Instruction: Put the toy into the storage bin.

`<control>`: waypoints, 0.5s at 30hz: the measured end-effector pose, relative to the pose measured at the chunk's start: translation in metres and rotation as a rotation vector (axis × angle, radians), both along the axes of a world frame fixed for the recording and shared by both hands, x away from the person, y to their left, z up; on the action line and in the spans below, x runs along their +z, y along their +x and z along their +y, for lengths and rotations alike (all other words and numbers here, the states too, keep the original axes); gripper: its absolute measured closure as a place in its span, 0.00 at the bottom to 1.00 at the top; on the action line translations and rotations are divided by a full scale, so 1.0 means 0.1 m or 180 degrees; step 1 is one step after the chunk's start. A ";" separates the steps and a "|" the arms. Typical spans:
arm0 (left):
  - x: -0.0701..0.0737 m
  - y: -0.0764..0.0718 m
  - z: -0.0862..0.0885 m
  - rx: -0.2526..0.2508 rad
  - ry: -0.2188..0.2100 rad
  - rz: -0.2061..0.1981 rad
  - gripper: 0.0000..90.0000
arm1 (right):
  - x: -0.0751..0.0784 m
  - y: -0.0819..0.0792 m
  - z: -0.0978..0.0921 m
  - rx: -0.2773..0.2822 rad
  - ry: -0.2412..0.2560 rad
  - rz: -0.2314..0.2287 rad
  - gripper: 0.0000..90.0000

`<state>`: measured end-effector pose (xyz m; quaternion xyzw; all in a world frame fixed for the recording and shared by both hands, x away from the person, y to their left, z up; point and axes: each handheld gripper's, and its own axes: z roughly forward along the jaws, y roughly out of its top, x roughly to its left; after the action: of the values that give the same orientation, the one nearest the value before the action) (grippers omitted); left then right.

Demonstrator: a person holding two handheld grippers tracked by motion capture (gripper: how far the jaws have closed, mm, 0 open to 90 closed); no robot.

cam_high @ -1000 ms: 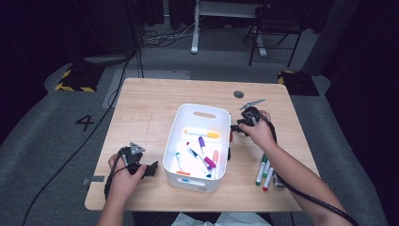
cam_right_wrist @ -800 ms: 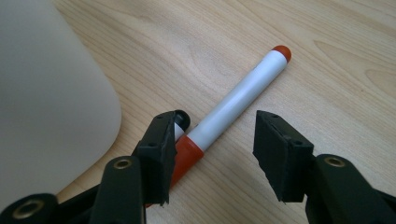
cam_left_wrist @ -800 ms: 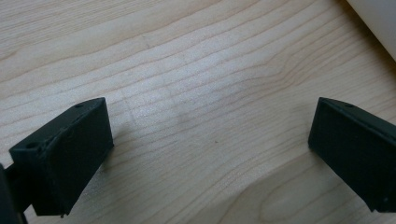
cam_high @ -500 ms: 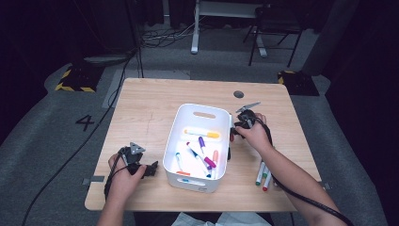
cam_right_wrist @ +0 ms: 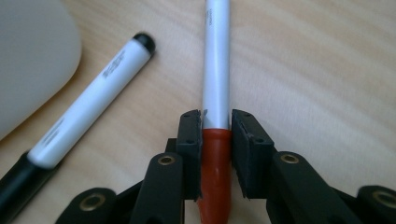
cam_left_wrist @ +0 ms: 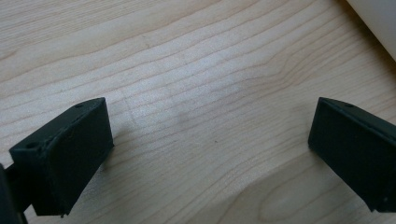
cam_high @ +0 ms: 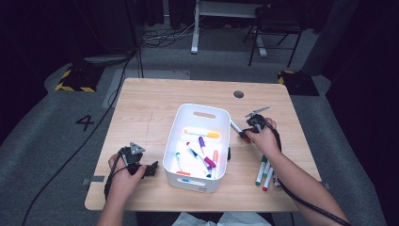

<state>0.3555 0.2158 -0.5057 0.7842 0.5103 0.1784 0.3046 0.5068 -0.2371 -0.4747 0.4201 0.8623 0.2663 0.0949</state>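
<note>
The left gripper [cam_left_wrist: 205, 154] was seen with jaws spread wide over bare wooden table [cam_left_wrist: 196, 70]; a white bin [cam_left_wrist: 378, 18] edge was glimpsed at two o'clock

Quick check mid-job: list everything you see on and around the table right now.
Table: one, light wood, centre.
Bin: one, white, mid-table.
Markers in bin: about six, mixed caps.
Red-capped marker: one, clamped in right claw.
Black-capped marker: one, lying beside bin.
Loose markers: three or so, near right forearm.
Chair: one, dark, behind table.
Left claw: open, over bare wood.
Right claw: shut on marker.
</note>
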 end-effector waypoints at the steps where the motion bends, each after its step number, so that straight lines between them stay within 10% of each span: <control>1: 0.00 0.00 0.00 -0.0001 -0.0001 -0.0003 0.00 | 0.00 -0.06 -0.04 0.0024 0.0047 0.0026 0.74; 12: 0.00 0.00 0.00 -0.0002 -0.0001 -0.0002 0.00 | -0.02 0.10 0.13 0.0113 -0.0046 -0.0087 0.68; 15: 0.00 0.00 0.00 -0.0002 -0.0002 -0.0002 0.00 | -0.02 0.17 0.16 0.0142 -0.0074 -0.0132 0.84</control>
<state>0.3556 0.2159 -0.5058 0.7842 0.5101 0.1783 0.3050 0.5236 -0.2209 -0.4768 0.3940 0.8723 0.2670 0.1118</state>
